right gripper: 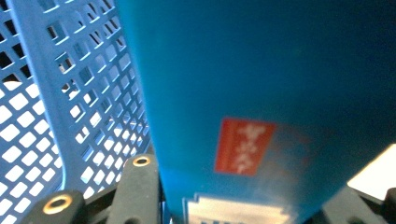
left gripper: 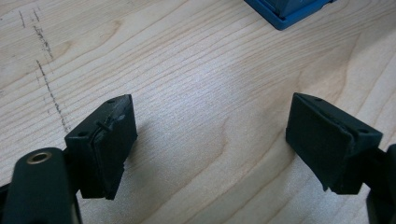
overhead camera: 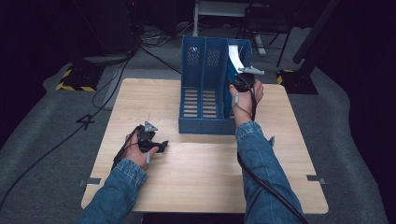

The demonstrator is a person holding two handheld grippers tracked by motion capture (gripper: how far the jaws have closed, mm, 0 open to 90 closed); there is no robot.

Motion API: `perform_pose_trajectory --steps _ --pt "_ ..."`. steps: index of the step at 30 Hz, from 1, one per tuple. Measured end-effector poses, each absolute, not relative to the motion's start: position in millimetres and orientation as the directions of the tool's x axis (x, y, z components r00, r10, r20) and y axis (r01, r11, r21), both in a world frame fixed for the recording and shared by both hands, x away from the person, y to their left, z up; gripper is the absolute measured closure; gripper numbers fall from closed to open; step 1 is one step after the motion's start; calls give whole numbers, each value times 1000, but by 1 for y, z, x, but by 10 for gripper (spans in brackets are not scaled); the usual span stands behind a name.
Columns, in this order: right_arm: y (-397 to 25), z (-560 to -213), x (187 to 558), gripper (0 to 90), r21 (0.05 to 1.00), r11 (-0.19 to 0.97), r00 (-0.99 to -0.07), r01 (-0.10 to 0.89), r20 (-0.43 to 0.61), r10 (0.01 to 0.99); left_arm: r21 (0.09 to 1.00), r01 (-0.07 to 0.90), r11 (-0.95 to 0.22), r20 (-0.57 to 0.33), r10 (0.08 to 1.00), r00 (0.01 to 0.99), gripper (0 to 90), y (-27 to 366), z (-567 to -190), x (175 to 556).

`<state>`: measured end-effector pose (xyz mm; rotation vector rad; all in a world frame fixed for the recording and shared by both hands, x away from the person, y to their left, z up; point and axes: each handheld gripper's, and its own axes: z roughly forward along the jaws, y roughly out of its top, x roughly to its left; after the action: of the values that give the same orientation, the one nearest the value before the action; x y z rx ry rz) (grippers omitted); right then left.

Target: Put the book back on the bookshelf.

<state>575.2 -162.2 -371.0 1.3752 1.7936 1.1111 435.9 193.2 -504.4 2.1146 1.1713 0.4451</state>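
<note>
A blue book or folder (right gripper: 261,84) with a red label (right gripper: 243,145) on its cover stands in the rightmost compartment of the blue file rack (overhead camera: 205,84), and the right tongs (overhead camera: 243,83) hold it there. In the right gripper view the blue cover sits between the two black jaws, which press on it from both sides; a white label strip shows at its lower edge. Beside it runs the perforated blue wall (right gripper: 70,93) of the rack, very close to the cover. In the high view a white sheet or edge (overhead camera: 235,57) rises out of the same compartment, just above the right tongs; whether it belongs to the held thing one cannot tell.

The rack has three compartments and stands upright on the far middle part of the wooden desk (overhead camera: 205,182). Its two other compartments look empty from above, with slotted floors.

The left tongs (overhead camera: 159,146) rest low over the near left part of the desk, well apart from the rack. In the left gripper view the left tongs (left gripper: 210,140) are wide open, with only bare wood between the pads, and they hold nothing. A corner of the rack's base (left gripper: 289,11) appears at the top of this view.

Both forearms wear blue denim sleeves (overhead camera: 257,158). A black cable (overhead camera: 271,189) trails from the right gripper along the arm.
</note>
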Motion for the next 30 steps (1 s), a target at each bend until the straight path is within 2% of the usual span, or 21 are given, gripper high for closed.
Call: perform_pose_trajectory --steps 5,9,18,30 --pt "-162 -372 574 594 890 110 -276 442 18 961 693 614 -377 -23 840 542 169 194 -504 436" --pt "-164 -369 570 530 898 122 -290 422 6 957 694 615 -375 -25 840 542 169 194 -504 435" --pt "-175 -338 545 451 917 128 -333 378 5 943 696 607 -384 -23 833 553 167 195 -504 432" --pt "-196 -304 498 433 923 182 -432 339 -19 902 693 604 -394 -23 825 564 166 204 -504 423"
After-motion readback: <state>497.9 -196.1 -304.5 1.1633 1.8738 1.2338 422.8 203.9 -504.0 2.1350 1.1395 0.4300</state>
